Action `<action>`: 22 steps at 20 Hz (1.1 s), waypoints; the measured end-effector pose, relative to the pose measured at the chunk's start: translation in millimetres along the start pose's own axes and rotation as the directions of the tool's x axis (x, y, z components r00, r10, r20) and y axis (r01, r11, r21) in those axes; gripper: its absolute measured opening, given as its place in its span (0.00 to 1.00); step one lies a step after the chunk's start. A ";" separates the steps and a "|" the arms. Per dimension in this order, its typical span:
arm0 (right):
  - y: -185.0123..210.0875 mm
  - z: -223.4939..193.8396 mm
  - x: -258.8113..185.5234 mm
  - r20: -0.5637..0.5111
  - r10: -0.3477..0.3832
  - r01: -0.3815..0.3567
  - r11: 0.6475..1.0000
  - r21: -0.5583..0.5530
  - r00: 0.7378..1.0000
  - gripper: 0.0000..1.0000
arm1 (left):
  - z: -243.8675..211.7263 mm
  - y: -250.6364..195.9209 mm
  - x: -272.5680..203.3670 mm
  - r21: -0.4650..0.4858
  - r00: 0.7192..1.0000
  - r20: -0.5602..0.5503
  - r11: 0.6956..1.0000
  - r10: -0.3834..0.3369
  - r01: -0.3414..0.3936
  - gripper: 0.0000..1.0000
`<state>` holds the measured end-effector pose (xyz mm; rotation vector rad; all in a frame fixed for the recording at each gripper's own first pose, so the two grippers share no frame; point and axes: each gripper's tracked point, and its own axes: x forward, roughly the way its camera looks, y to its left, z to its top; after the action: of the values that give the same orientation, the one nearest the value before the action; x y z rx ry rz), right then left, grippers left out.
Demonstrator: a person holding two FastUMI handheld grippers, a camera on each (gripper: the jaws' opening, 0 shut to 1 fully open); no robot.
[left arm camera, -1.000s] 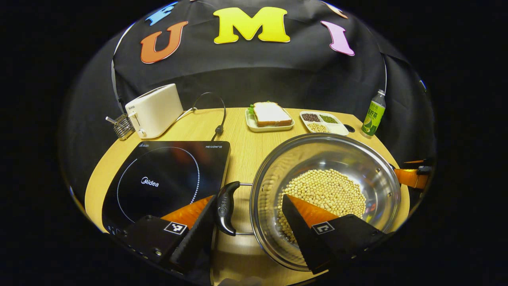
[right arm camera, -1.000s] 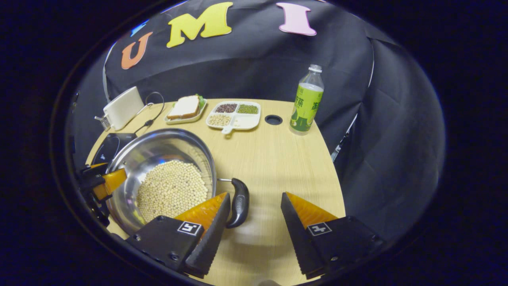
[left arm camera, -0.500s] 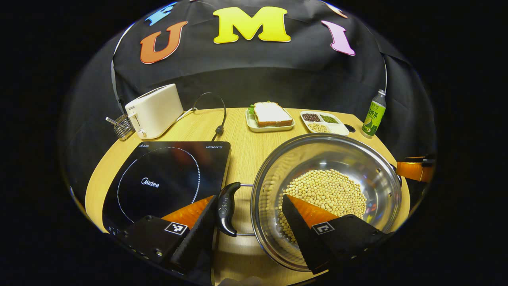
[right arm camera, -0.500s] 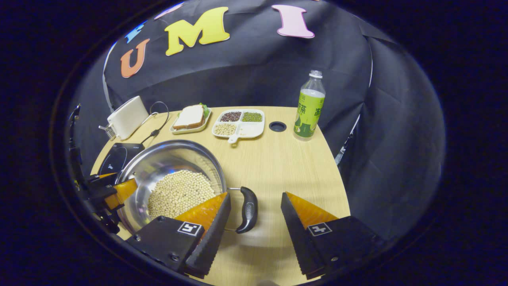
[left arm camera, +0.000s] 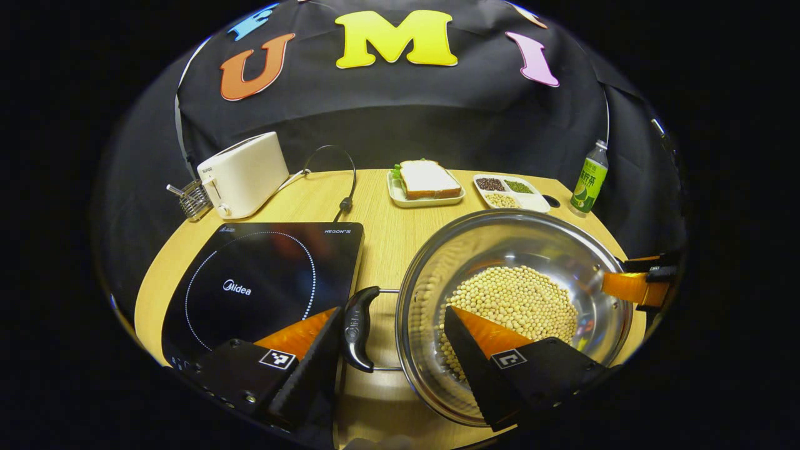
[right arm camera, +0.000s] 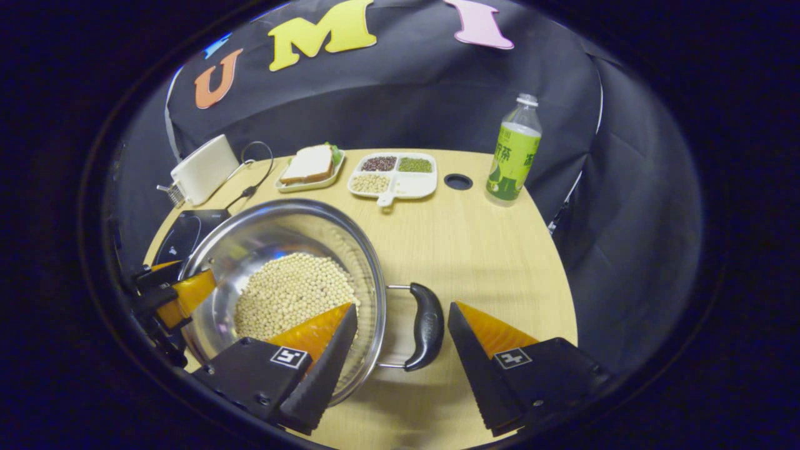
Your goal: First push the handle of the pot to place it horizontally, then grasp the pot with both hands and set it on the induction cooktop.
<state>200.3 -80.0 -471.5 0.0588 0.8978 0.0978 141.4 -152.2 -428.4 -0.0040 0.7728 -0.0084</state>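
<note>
The steel pot [left arm camera: 500,244] with soybeans [left arm camera: 519,300] stands on the wooden table, right of the black induction cooktop [left arm camera: 262,281]. My left gripper [left arm camera: 390,350] is open astride the pot's black left handle [left arm camera: 357,328], which lies close to one finger; the other finger hangs over the beans. In the right gripper view my right gripper [right arm camera: 403,347] is open around the black right handle [right arm camera: 427,325], one finger over the pot [right arm camera: 269,237], one outside the handle. Each gripper shows at the pot's far side in the other's view: right gripper [left arm camera: 634,286], left gripper [right arm camera: 178,294].
Behind the cooktop stand a white toaster [left arm camera: 244,174] with a cable [left arm camera: 344,203] and a small wire rack [left arm camera: 190,197]. At the back are a sandwich plate [left arm camera: 425,187], a divided dish of beans [left arm camera: 509,192], a table hole [right arm camera: 458,182] and a green bottle [right arm camera: 514,159].
My right gripper has shifted toward the pot, so the right handle now lies between its fingers and one finger hangs over the rim. The left gripper and pot have stayed put.
</note>
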 end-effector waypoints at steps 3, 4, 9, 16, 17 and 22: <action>-5.1 -7.4 6.7 -0.033 -0.029 0.029 1.000 0.001 0.999 0.92 | -0.3 1.7 -0.3 0.009 1.000 -0.002 1.000 0.008 -0.008 0.98; -7.1 -7.6 7.5 -0.035 -0.044 0.045 0.999 0.014 0.998 0.83 | -0.6 0.7 0.4 0.012 1.000 -0.003 1.000 0.011 -0.011 0.98; -6.5 -9.9 5.8 -0.063 -0.065 0.066 0.998 0.021 0.996 0.68 | -1.7 13.6 2.6 0.031 0.997 -0.014 0.997 0.070 -0.069 0.82; -4.5 -9.7 4.3 -0.061 -0.069 0.072 0.996 0.043 0.996 0.58 | -0.6 13.1 0.2 0.056 0.998 -0.012 0.996 0.065 -0.065 0.65; -3.9 -10.2 4.2 -0.061 -0.071 0.074 0.996 0.042 0.996 0.57 | -0.7 13.1 3.3 0.058 0.998 -0.018 0.996 0.066 -0.065 0.64; -3.5 -9.8 0.0 -0.059 -0.076 0.079 0.996 0.042 0.995 0.54 | -1.7 12.7 4.7 0.060 0.998 -0.022 0.996 0.061 -0.059 0.61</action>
<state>192.8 -83.4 -477.9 0.0624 0.9591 0.0072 143.7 -139.5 -433.0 0.0759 0.7958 0.0256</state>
